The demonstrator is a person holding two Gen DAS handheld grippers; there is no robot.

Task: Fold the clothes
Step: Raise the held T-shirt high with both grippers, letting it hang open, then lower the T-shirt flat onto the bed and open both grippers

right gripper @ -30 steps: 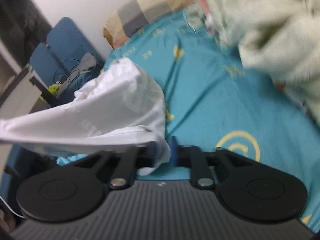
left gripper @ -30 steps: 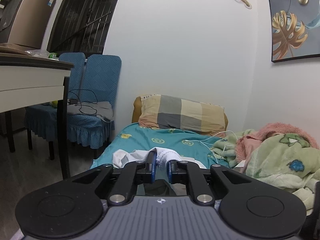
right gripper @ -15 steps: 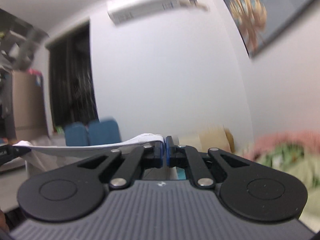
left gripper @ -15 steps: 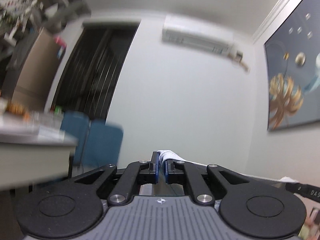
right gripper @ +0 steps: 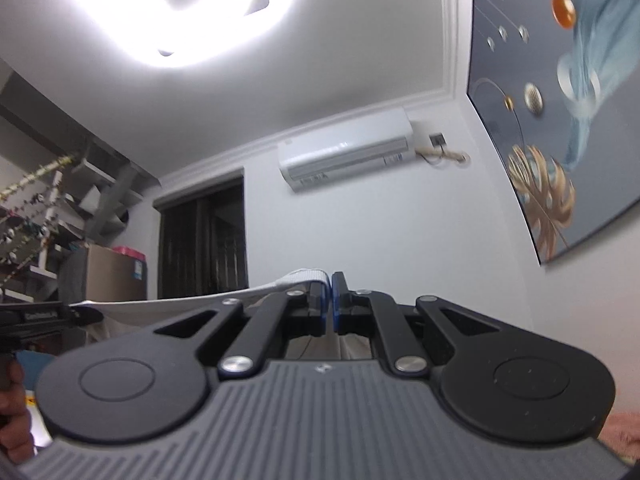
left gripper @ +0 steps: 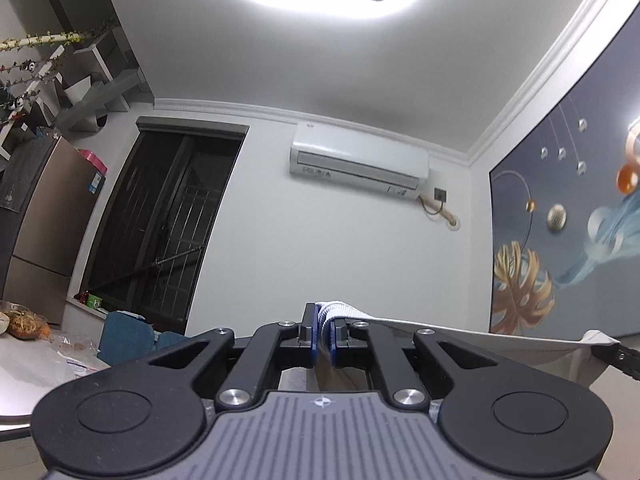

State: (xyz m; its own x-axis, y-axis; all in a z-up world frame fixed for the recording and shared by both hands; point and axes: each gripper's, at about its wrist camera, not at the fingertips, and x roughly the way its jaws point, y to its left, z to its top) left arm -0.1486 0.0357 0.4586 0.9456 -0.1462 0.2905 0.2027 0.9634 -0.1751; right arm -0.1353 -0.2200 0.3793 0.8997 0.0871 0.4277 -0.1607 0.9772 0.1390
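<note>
A white garment (left gripper: pixel 460 330) is stretched taut between my two grippers, held high in the air. My left gripper (left gripper: pixel 323 330) is shut on a ribbed edge of it. In the right wrist view the garment (right gripper: pixel 176 306) runs left from my right gripper (right gripper: pixel 329 300), which is shut on its other ribbed corner. The tip of the right gripper (left gripper: pixel 614 354) shows at the right edge of the left wrist view. The left gripper (right gripper: pixel 44 316) shows at the left of the right wrist view. Both cameras point up at the wall and ceiling. The bed is out of view.
An air conditioner (left gripper: pixel 360 164) hangs on the far wall beside a dark window (left gripper: pixel 160 224). A large picture (left gripper: pixel 568 240) covers the right wall. A table with food (left gripper: pixel 24 344), a blue chair (left gripper: pixel 126 334) and a fridge (left gripper: pixel 48 216) stand at the left.
Both grippers have risen and tilted up, lifting the white garment off the bed. The views swung from the bed to the wall and ceiling. The garment is now pulled taut between them.
</note>
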